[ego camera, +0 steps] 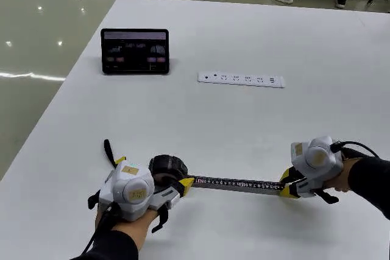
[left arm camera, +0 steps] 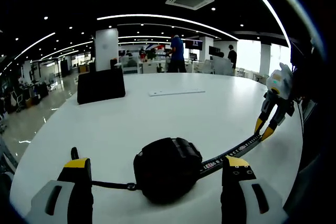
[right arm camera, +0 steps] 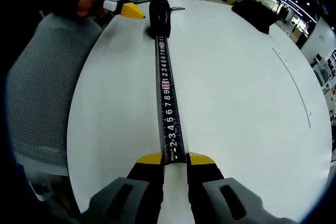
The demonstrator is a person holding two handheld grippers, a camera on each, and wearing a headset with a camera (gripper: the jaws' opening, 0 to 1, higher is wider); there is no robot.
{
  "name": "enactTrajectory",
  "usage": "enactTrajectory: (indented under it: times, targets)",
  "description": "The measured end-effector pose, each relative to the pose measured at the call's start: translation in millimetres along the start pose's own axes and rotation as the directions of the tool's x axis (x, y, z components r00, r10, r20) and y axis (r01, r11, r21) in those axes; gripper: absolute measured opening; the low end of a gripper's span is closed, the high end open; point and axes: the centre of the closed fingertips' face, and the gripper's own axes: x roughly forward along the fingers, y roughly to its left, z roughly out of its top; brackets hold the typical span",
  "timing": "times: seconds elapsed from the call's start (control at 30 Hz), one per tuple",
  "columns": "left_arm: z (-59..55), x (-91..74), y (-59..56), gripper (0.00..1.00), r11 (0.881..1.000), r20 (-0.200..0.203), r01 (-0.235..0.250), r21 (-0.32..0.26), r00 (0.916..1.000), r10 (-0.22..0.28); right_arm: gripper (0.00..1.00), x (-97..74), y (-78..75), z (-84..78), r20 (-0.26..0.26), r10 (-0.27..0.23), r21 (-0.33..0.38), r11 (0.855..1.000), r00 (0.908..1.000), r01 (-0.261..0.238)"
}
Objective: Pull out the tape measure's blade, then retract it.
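**Blade drawn out between two grippers, case at the left, tip at the right**

The left gripper has its two yellow-tipped jaws spread wide. The black, round-cased tape measure sits on the table between them. In the left gripper view a clear gap shows on each side of the case, so neither jaw presses on it. A thin black wrist strap runs from the case towards the jaw on the left of that view.

The dark, narrow metal blade, printed with white numerals, leaves the case beside the jaw on the right of the left gripper view. It runs flat along the smooth white tabletop straight to the right gripper. That gripper's jaws are drawn together on the free end of the blade, with one yellow tip pinching each edge at the lowest numbers. Seen along the right gripper's jaws, the blade stretches directly ahead to the case, and the left gripper sits just beside the case at the far end.

In the head view the two grippers are well apart, with the extended blade spanning the space between them.

Well beyond the left gripper, a dark-screened tablet stands propped up. A long white power strip lies flat well beyond the middle of the blade.
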Motion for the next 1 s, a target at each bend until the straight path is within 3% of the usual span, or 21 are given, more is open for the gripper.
enactTrajectory:
  times: [0.27,0.43,0.57,0.77,1.0]
  targets:
    - [-0.3,0.3,-0.4,1.00,1.000,0.000,0.000,-0.005,1.0000,0.000,0.11,0.0,1.4,1.3,0.001,0.008,-0.009,1.000,1.0000,-0.008]
    - [-0.8,1.9,-0.1,1.00,1.000,0.002,-0.004,-0.013,1.0000,0.004,0.11,1.4,1.3,2.6,-0.070,-0.006,0.006,1.000,0.9975,0.006]
    - [-6.5,6.0,-1.0,0.99,1.000,-0.023,-0.004,-0.029,0.9997,0.003,0.11,1.5,-0.2,1.7,-0.079,-0.013,0.008,1.000,0.9968,0.014]
    - [-3.5,11.8,3.1,0.95,0.998,-0.026,-0.023,-0.053,0.9994,0.021,0.11,2.5,-3.0,2.2,-0.086,-0.010,0.069,0.997,0.9962,0.016]
    - [-6.2,18.5,-2.0,0.88,0.996,-0.051,-0.034,-0.077,0.9982,0.030,0.10,3.9,-1.9,3.5,-0.162,0.010,0.018,1.000,0.9867,-0.007]
